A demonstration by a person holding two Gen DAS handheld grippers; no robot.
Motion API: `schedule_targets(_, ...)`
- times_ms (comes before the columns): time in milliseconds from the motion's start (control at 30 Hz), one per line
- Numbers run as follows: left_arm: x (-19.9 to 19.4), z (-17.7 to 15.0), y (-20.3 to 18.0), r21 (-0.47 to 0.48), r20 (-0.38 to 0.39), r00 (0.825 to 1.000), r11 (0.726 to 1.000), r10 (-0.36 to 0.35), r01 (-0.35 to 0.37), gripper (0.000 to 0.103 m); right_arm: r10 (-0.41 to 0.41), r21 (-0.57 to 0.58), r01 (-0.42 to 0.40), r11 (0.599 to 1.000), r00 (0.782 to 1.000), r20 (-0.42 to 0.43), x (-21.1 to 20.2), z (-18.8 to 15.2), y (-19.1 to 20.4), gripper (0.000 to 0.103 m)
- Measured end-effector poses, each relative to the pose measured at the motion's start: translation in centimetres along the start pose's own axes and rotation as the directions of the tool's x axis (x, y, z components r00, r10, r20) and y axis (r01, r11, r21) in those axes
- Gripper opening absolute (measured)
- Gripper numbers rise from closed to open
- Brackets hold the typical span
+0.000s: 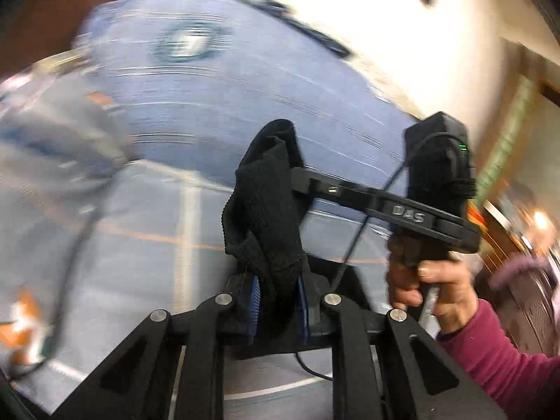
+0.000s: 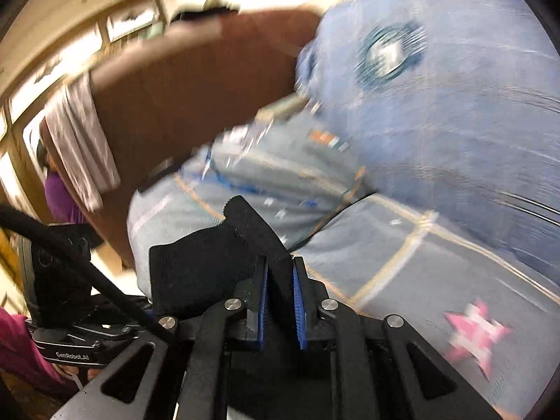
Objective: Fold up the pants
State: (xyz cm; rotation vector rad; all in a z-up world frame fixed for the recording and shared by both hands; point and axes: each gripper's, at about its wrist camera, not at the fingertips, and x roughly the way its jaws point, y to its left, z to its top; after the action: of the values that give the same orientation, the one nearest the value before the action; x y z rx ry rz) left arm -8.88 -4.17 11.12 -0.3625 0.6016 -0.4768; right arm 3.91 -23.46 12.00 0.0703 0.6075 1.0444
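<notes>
The black knit pants hang bunched between the blue pads of my left gripper, which is shut on them and holds them in the air above the bed. My right gripper is shut on another part of the same black pants, which stick out to its left. In the left wrist view the right gripper's body and the hand holding it are close by at the right. Both views are motion-blurred.
A bed with a blue patterned cover and grey-blue pillows lies beneath. A brown headboard stands at the left of the right wrist view. A white wall and wooden furniture are at the right.
</notes>
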Motion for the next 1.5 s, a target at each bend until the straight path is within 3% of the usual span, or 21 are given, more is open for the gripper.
schedule_targets(167, 8.0, -1.5, -6.2, 0.136, -0.152, 0.985, 0.985, -0.082, 0.103, 0.017, -0.132, 0.151, 0.123, 0.981, 0.99, 0.054, -7.1, -4.8, -4.4, 0.014)
schedule_targets(300, 14.0, -4.1, -8.4, 0.191, -0.286, 0.957, 0.976, -0.05, 0.108, 0.018, -0.26, 0.332, 0.248, 0.91, 0.966, -0.009, -9.8, -10.1, -9.4, 0.014)
schedule_targets(333, 14.7, -4.5, -8.5, 0.195, -0.313, 0.948, 0.974, -0.049, 0.115, 0.024, -0.291, 0.369, 0.287, 0.884, 0.956, -0.046, -10.3, -11.4, -10.3, 0.014)
schedule_targets(367, 14.9, -4.7, -8.6, 0.174, -0.348, 0.932, 0.97, -0.1, 0.169, 0.029, -0.311, 0.394, 0.314, 0.864, 0.948, -0.072, -10.6, -12.3, -10.9, 0.014)
schedule_targets(400, 14.5, -4.8, -8.7, 0.16, -0.36, 0.923, 0.965, -0.14, 0.209, 0.042, -0.329, 0.426, 0.334, 0.841, 0.94, -0.088, -11.2, -13.3, -11.4, 0.015)
schedule_targets(433, 13.8, -4.6, -8.8, 0.16, -0.365, 0.914, 0.956, -0.175, 0.247, 0.061, -0.33, 0.446, 0.331, 0.831, 0.94, -0.083, -11.8, -13.8, -11.7, 0.025)
schedule_targets(467, 13.0, -4.4, -9.0, 0.183, -0.361, 0.916, 0.95, -0.176, 0.255, 0.071, -0.33, 0.468, 0.321, 0.823, 0.942, -0.066, -12.8, -14.3, -11.8, 0.033)
schedule_targets(500, 12.4, -3.9, -9.0, 0.214, -0.347, 0.923, 0.945, -0.165, 0.249, 0.079, -0.334, 0.486, 0.314, 0.815, 0.941, -0.049, -13.7, -14.6, -11.7, 0.053)
schedule_targets(533, 11.8, -3.3, -8.9, 0.245, -0.329, 0.932, 0.939, -0.155, 0.242, 0.079, -0.337, 0.494, 0.309, 0.813, 0.941, -0.034, -14.3, -14.7, -11.4, 0.066)
schedule_targets(600, 10.5, -2.0, -8.4, 0.318, -0.303, 0.946, 0.923, -0.118, 0.216, 0.079, -0.327, 0.5, 0.281, 0.819, 0.945, 0.005, -15.2, -14.7, -10.6, 0.068)
schedule_targets(733, 11.7, 0.0, -7.1, 0.397, -0.265, 0.963, 0.915, 0.038, 0.073, 0.079, -0.278, 0.509, 0.215, 0.833, 0.959, 0.05, -15.1, -15.2, -8.9, 0.07)
schedule_targets(900, 15.2, 1.2, -3.4, 0.301, -0.288, 0.95, 0.953, 0.119, -0.028, 0.079, -0.307, 0.401, 0.303, 0.864, 0.95, -0.055, -11.6, -14.9, -7.2, 0.073)
schedule_targets(967, 15.7, 0.9, -3.0, 0.28, -0.285, 0.95, 0.959, 0.125, -0.042, 0.079, -0.318, 0.362, 0.331, 0.872, 0.943, -0.097, -9.8, -14.8, -7.0, 0.071)
schedule_targets(1000, 15.9, 0.7, -2.9, 0.278, -0.28, 0.95, 0.959, 0.139, -0.058, 0.079, -0.324, 0.354, 0.34, 0.871, 0.94, -0.107, -8.9, -14.9, -7.1, 0.056)
schedule_targets(1033, 16.0, 0.5, -2.8, 0.275, -0.279, 0.95, 0.959, 0.143, -0.064, 0.079, -0.335, 0.356, 0.354, 0.865, 0.935, -0.115, -8.1, -14.9, -7.2, 0.035)
schedule_targets(1133, 15.6, 0.4, -2.7, 0.249, -0.282, 0.95, 0.967, 0.131, -0.059, 0.079, -0.348, 0.363, 0.358, 0.86, 0.933, -0.096, -8.0, -14.9, -7.4, 0.012)
schedule_targets(1233, 14.6, 1.1, -3.6, 0.248, -0.266, 0.959, 0.968, 0.097, -0.029, 0.079, -0.363, 0.328, 0.359, 0.874, 0.93, -0.053, -9.9, -14.2, -6.3, 0.009)
schedule_targets(1367, 13.7, 1.1, -4.9, 0.284, -0.217, 0.97, 0.958, 0.111, -0.046, 0.081, -0.427, 0.312, 0.419, 0.853, 0.903, -0.043, -12.6, -14.0, -6.0, 0.009)
schedule_targets(1433, 14.6, 0.2, -4.9, 0.289, -0.23, 0.964, 0.955, 0.132, -0.062, 0.083, -0.451, 0.36, 0.446, 0.82, 0.89, -0.075, -12.8, -14.9, -7.3, 0.009)
schedule_targets(1500, 16.0, -0.9, -4.4, 0.281, -0.271, 0.948, 0.955, 0.169, -0.09, 0.083, -0.428, 0.386, 0.434, 0.814, 0.898, -0.106, -11.7, -15.9, -8.4, 0.009)
